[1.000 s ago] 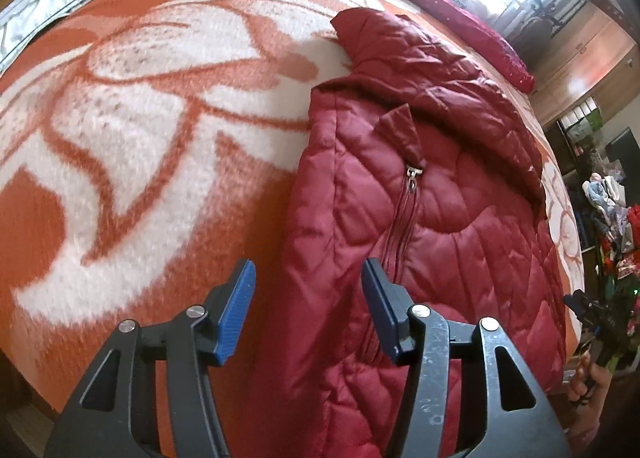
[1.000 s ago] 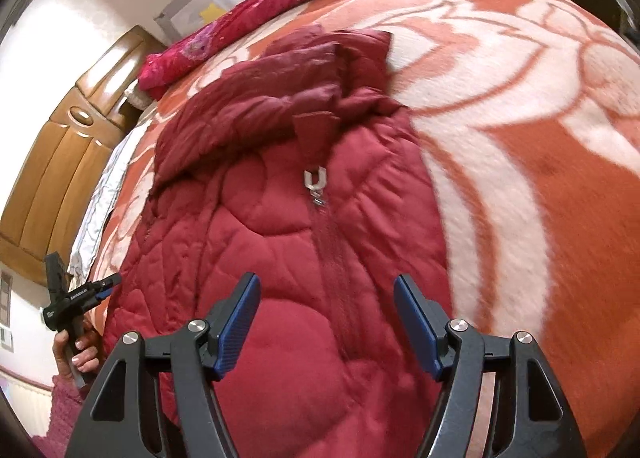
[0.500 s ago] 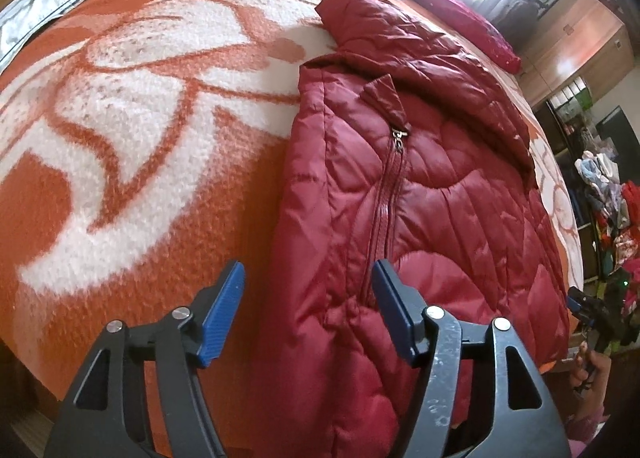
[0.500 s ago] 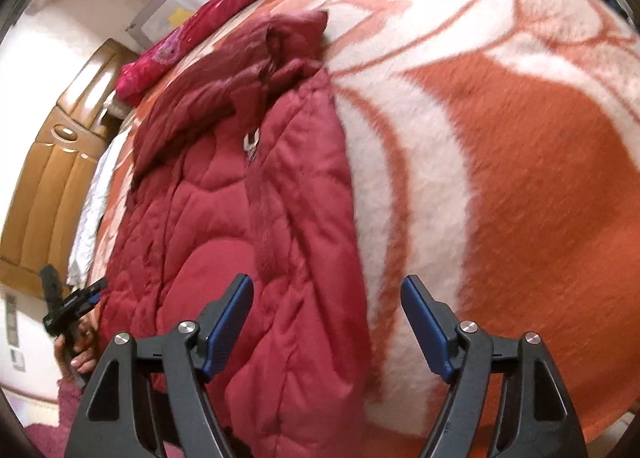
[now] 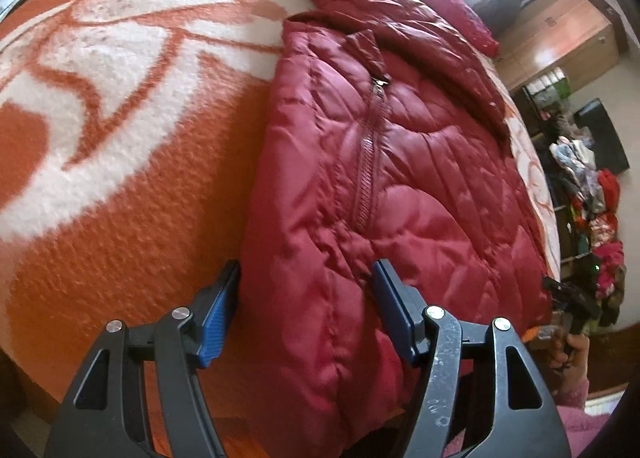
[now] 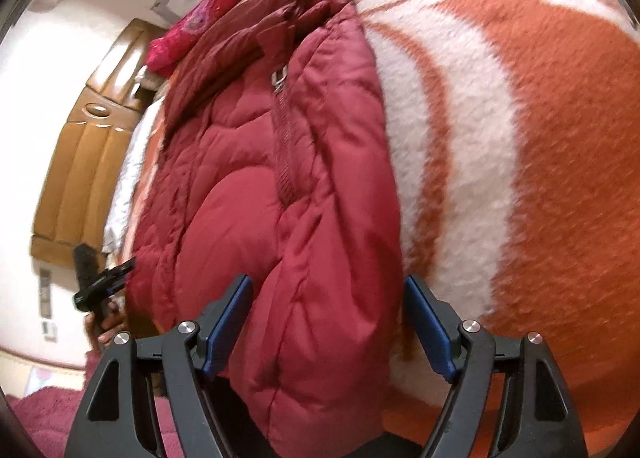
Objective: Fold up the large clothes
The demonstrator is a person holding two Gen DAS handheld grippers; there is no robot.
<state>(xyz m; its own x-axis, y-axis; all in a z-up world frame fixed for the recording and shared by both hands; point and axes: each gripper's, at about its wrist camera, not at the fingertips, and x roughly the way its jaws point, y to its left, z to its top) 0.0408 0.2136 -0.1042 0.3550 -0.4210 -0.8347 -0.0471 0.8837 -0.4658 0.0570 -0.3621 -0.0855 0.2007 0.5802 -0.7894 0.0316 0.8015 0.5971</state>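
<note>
Jacket point(image 5: 400, 186), dark red and quilted, is lying on a bed under an orange and white blanket point(image 5: 120, 130), its hem hanging over the near edge and its hood point(image 5: 384, 6) pointing toward the far side. In the left wrist view the blanket is filling the left part of the picture; the jacket's folded side edge is running down the middle, with the zipper point(image 5: 370, 146) closed along its front. The left gripper point(image 5: 308, 310) is sitting over that near side edge with its fingers point(image 5: 218, 318) spread apart: the padded fabric is lying between them, the left pad is lying right at the fabric edge and the other pad is standing just beside the cloth, so nothing is being clamped. Farther right, a wooden cabinet point(image 5: 560, 34) and piled clothes point(image 5: 596, 218) are showing beyond the bed.

In the right wrist view, a wooden headboard point(image 6: 80, 162) is standing at the left, and a hand is holding the other gripper low beside the bed. The jacket point(image 6: 260, 198) is lying in the middle, a red pillow point(image 6: 208, 14) lying just beyond its hood. The right gripper point(image 6: 328, 318) is straddling the jacket's other side edge near the hem, fingers point(image 6: 430, 330) wide and unclenched, with a bulge of fabric between them; the right pad is clear of the cloth, over the blanket point(image 6: 540, 138)
</note>
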